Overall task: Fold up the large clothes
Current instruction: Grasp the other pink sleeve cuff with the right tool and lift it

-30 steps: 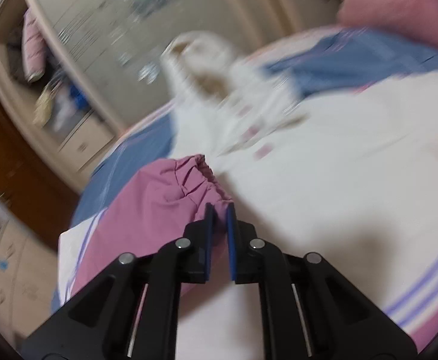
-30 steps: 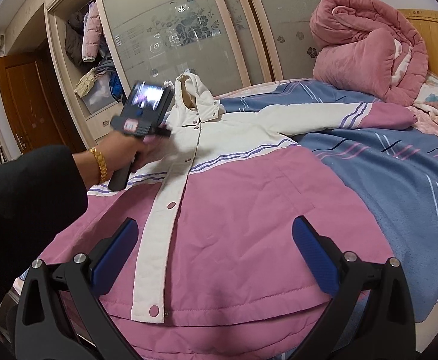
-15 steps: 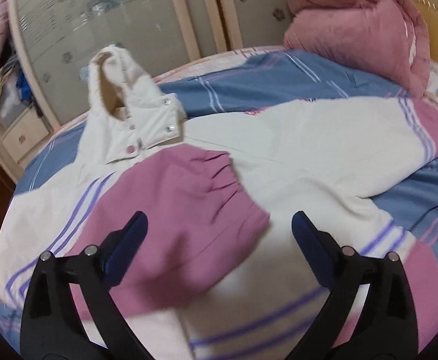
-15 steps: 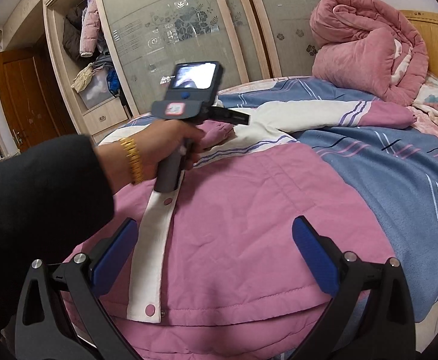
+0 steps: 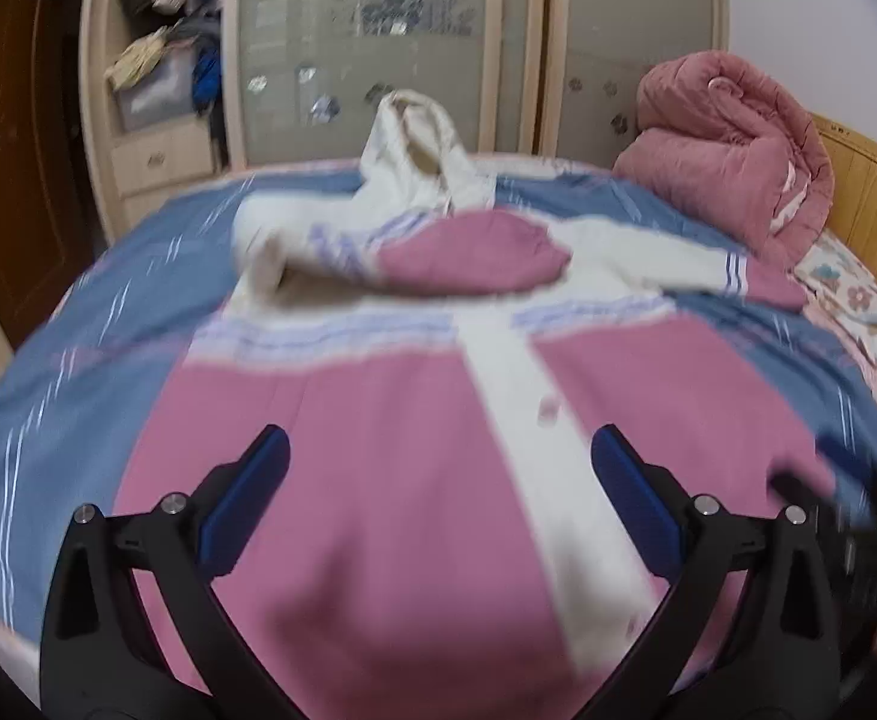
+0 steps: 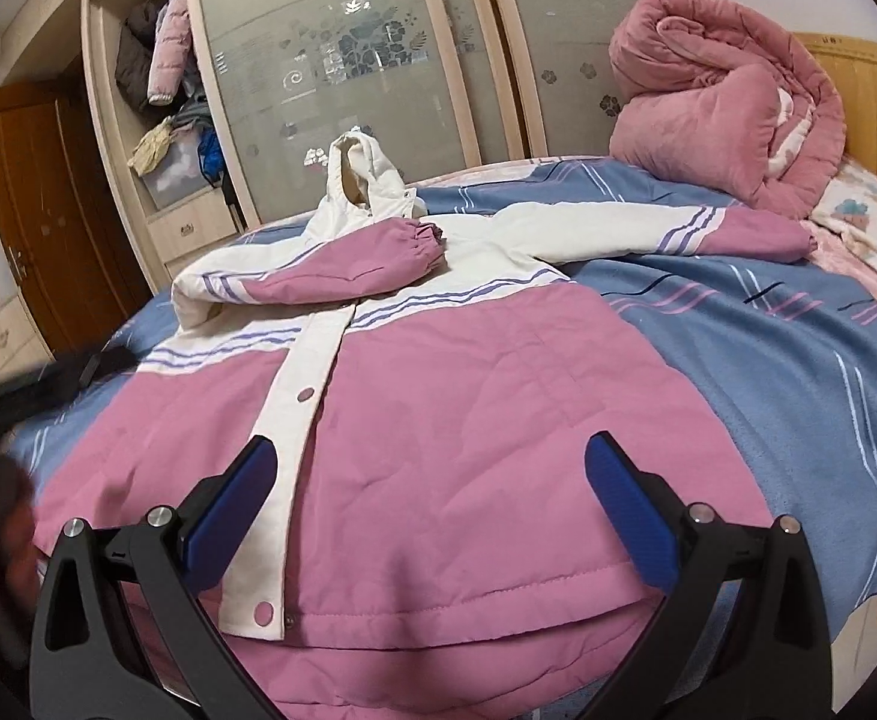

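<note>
Lying face up across the blue striped bedspread [image 6: 768,360], a pink and white hooded jacket [image 6: 438,420] is filling the middle of both views, its hem nearest the cameras and its white hood [image 6: 357,180] standing up at the far end. The jacket's left-hand sleeve [image 6: 348,267] is lying folded across the chest, with its gathered pink cuff resting just below the collar. The other sleeve [image 6: 678,228] is stretching out flat to the right, its pink cuff ending near a rolled pink quilt [image 6: 720,102] at the far right of the bed.

The left gripper [image 5: 438,480] is hanging over the near hem with its blue pads wide apart and nothing between them; its jaws have just been opening. The right gripper [image 6: 432,489] is also hovering over the hem, jaws spread wide and holding nothing, with the white snap placket [image 6: 294,420] running just left of centre. A blurred dark sleeve [image 6: 24,384] is showing at the left edge of the right wrist view.
</note>
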`<state>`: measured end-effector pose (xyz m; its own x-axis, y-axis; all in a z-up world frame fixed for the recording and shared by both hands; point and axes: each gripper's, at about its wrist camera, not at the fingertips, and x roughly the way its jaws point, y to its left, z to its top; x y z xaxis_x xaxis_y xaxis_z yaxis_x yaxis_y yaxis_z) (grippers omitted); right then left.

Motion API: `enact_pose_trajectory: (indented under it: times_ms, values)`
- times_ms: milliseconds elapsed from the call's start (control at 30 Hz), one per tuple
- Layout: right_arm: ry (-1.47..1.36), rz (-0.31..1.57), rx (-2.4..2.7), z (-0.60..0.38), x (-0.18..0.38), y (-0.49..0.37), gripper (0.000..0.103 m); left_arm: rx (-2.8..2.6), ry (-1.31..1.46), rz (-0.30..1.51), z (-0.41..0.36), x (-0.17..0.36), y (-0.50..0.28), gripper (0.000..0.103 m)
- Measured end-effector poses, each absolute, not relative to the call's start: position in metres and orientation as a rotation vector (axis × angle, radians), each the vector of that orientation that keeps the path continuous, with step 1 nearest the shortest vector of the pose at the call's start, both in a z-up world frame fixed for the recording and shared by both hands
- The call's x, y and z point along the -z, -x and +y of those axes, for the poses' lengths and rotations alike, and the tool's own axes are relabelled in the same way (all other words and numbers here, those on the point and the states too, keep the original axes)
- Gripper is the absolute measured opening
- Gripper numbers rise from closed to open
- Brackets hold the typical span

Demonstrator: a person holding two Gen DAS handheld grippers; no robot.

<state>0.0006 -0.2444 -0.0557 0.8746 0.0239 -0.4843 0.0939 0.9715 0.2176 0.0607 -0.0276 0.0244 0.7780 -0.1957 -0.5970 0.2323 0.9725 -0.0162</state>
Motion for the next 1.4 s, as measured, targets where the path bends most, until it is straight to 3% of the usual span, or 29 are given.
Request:
enact_pose_trajectory:
  times_ms: [333, 567, 933, 1167, 1267, 1333, 1400]
  values:
    - [-0.15, 0.521, 0.06, -0.23, 0.069, 0.002, 0.102, 0.215, -0.057, 0.616, -0.004, 0.002, -0.051, 0.101]
    - [-0.122, 0.491, 0.103, -0.231, 0.074, 0.001, 0.102, 0.246, -0.068, 0.589, -0.003, -0.008, -0.048, 0.101]
    - [-0.253, 0.551, -0.012, -0.229, 0.068, -0.022, 0.102, 0.24, -0.025, 0.561, 0.006, -0.014, -0.048, 0.101]
    - [-0.601, 0.677, -0.186, -0.252, 0.032, -0.122, 0.102, 0.243, -0.013, 0.55, 0.011, -0.016, -0.05, 0.101]
    - [-0.624, 0.703, -0.17, -0.263, 0.028, -0.181, 0.101, 0.229, 0.004, 0.559, 0.016, -0.014, -0.055, 0.101]
    - [-0.656, 0.752, -0.162, -0.268, 0.035, -0.22, 0.09, 0.223, 0.019, 0.57, 0.019, -0.012, -0.059, 0.101]
    - [-0.686, 0.792, -0.14, -0.273, 0.046, -0.254, 0.087, 0.22, 0.028, 0.569, 0.019, -0.01, -0.063, 0.101]
